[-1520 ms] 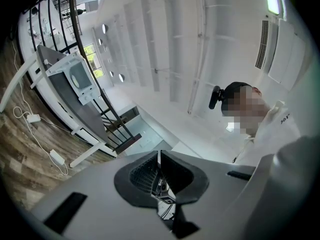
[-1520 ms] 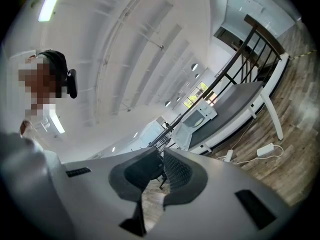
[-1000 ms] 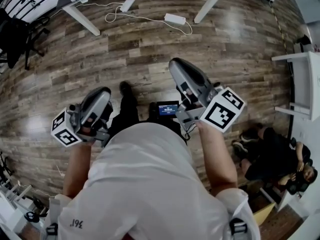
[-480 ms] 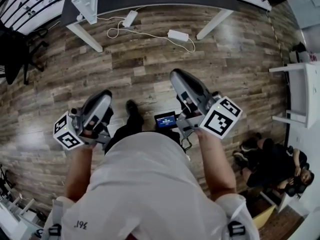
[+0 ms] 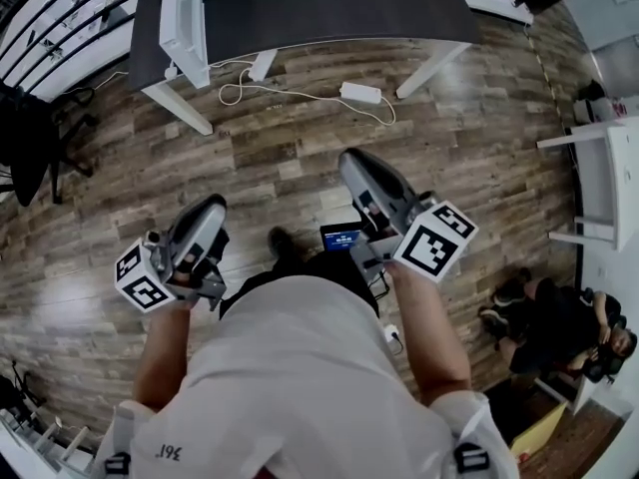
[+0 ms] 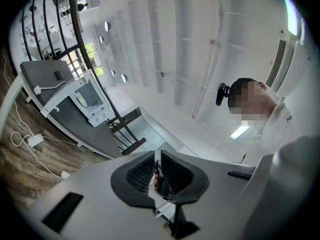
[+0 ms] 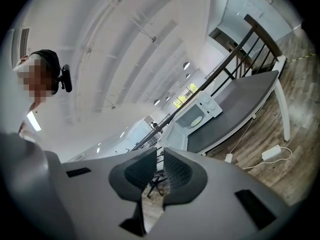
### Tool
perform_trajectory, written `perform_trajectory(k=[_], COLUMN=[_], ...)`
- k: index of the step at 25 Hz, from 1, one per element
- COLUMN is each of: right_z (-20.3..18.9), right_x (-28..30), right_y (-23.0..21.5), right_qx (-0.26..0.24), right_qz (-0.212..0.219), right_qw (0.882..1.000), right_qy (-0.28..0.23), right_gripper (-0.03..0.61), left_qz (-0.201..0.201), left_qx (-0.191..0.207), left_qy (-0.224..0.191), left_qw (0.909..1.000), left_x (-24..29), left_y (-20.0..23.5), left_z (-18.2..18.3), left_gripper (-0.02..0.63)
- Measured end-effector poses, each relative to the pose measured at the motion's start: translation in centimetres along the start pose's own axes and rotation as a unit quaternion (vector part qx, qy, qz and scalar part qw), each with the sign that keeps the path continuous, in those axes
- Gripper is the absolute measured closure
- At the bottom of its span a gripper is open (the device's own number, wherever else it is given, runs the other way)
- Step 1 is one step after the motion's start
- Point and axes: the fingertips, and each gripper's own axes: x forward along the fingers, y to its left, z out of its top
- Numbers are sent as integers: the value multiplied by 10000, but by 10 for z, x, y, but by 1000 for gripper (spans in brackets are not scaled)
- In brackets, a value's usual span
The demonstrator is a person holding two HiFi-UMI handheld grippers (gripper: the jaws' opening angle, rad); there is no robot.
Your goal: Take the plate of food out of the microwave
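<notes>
The white microwave stands on a dark grey table ahead of me, its door swung open. Inside it a pale round plate shows; the food on it is too small to make out. The left gripper view also catches the microwave, far off. My left gripper and right gripper are held at waist height over the wood floor, well short of the table. Both point up and forward, with their jaws close together and nothing between them.
Power bricks and white cables lie on the floor under the table's white legs. A white table stands at the right, with a person seated low beside it. A black chair is at the left.
The dark table and the open microwave door have slid further down into the head view as I walk toward them. Both grippers keep their pose.
</notes>
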Motion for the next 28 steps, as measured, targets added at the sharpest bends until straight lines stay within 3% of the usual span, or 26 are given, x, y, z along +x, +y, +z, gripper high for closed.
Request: perform_trajectory(k=[8, 14, 28], right_z=[17, 38, 154], right_x=[22, 49, 112], right_y=[-18, -50, -147], right_qx=[34, 65, 18], right_qz=[-229, -51, 265], right_qw=[9997, 10000, 9987], right_qy=[-85, 17, 426], right_gripper=[557, 557, 557], left_qz=[-80, 87, 634], left_qx=[-137, 19, 211], left_qy=[49, -2, -402], left_qw=[9999, 10000, 9970], left_x=[15, 45, 183], left_y=[22, 46, 115], left_z=[15, 23, 62], left_gripper=[591, 591, 591])
